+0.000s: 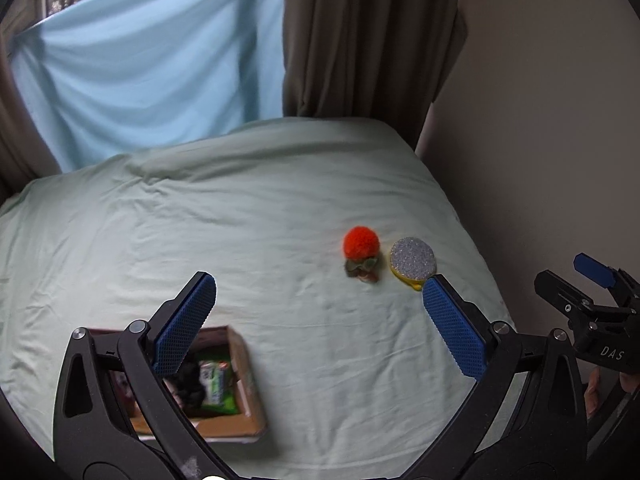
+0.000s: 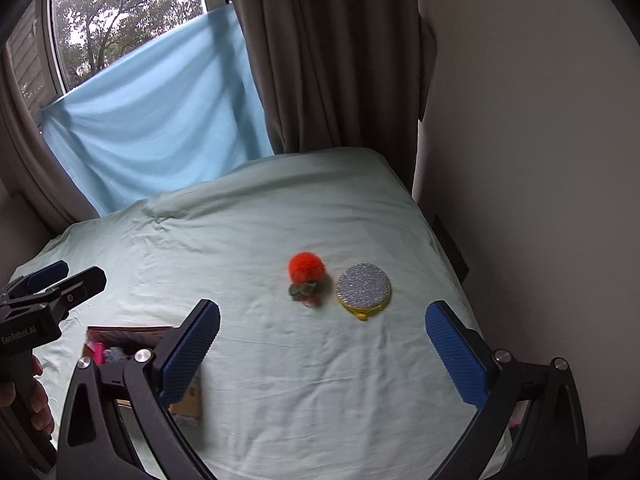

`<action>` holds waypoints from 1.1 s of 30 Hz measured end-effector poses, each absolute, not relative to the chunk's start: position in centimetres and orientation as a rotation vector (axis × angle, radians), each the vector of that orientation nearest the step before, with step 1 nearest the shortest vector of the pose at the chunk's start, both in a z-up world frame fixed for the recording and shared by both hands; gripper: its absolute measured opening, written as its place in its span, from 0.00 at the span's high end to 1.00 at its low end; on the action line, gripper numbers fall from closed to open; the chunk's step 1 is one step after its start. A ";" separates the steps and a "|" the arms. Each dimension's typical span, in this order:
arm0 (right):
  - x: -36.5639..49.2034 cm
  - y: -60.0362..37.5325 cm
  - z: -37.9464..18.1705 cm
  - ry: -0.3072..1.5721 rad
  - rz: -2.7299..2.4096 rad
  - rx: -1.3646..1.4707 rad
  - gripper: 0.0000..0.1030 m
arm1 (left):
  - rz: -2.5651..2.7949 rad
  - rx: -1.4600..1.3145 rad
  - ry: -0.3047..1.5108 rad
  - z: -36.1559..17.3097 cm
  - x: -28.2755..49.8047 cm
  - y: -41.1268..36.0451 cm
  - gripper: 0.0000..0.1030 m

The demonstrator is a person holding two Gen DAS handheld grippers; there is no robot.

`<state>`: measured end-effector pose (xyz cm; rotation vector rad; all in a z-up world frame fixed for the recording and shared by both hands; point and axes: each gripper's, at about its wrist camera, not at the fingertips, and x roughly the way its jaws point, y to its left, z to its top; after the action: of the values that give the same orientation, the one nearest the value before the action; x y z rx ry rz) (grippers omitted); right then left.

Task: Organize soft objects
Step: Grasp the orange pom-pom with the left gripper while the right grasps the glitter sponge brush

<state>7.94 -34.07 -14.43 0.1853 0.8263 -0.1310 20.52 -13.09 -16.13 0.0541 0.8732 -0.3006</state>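
Beyond right tool: pompom.

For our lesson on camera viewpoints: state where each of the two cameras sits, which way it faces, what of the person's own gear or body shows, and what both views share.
Left wrist: sits on the left gripper, looks forward over the bed; the right gripper shows at the right edge.
Right wrist: sits on the right gripper, same direction; the left gripper and the left hand show at the left edge.
Shared: orange pompom, glittery round case, cardboard box, curtain.
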 end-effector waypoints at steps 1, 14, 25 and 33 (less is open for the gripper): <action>8.7 -34.7 -15.2 0.832 -0.127 0.185 0.01 | -0.303 0.063 0.880 -17.2 21.5 -14.3 0.00; 18.9 -42.0 -28.3 0.918 -0.033 0.170 0.00 | -0.357 0.082 1.061 -31.9 34.0 -25.2 0.00; 24.6 -42.6 -38.6 0.924 0.059 0.092 0.01 | -0.397 0.130 1.127 -43.9 40.6 -29.7 0.06; 27.0 -41.6 -44.2 0.990 0.071 0.005 0.01 | -0.385 0.163 1.186 -49.5 42.4 -30.3 0.34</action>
<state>26.98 -41.55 -44.25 0.0055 0.9896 0.0714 42.40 -30.34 -49.48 0.1630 1.1860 -0.3853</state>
